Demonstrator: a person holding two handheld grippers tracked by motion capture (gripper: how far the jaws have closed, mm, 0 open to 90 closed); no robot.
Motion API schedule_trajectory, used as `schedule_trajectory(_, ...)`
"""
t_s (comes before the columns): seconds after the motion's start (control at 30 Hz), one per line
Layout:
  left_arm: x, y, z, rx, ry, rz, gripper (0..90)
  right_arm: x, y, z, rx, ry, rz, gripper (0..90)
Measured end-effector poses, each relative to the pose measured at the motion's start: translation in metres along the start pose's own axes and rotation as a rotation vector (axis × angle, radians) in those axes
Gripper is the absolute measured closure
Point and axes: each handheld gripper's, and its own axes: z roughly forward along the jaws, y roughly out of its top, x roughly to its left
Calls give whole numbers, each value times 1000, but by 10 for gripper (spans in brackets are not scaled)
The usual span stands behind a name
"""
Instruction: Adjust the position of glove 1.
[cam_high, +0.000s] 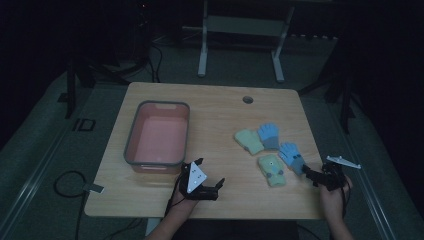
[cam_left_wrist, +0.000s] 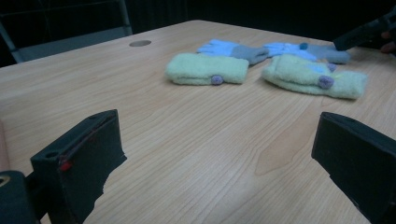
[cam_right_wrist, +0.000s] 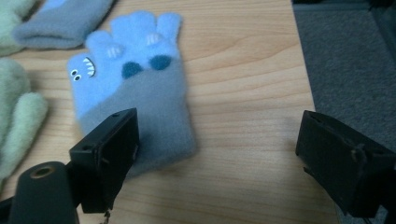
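Four small gloves lie on the right half of the wooden table (cam_high: 220, 107): a pale green one (cam_high: 248, 140), a blue one (cam_high: 269, 135), a second blue one with a grey cuff (cam_high: 291, 156), and a second green one (cam_high: 270, 170). My right gripper (cam_high: 308, 175) is open at that second blue glove's cuff. In the right gripper view its left jaw sits over the cuff's edge (cam_right_wrist: 135, 88) and its right jaw over bare wood. My left gripper (cam_high: 209, 173) is open and empty near the front edge, facing the gloves (cam_left_wrist: 205, 68).
A pink bin with a grey rim (cam_high: 131, 137) stands on the table's left half, just behind my left gripper. A round cable hole (cam_high: 247, 99) is at the back. The table's right edge and grey carpet (cam_right_wrist: 350, 56) are close to my right gripper.
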Motion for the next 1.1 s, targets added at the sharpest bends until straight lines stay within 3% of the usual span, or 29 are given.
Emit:
schedule_trajectory(0.13,0,0,0,-5,-7,3,22,2,7,-6,27,31,-18,137)
schedule_trajectory(0.37,1,0,0,-5,-8,-8,22,14,17,-10,85,43,-101,135)
schedule_trajectory(0.87,1,0,0,-5,-5,-9,22,14,42,-25,48,73,-106,137)
schedule_trajectory(1.1,1,0,0,-4,-8,-10,22,17,50,-27,57,68,-118,131)
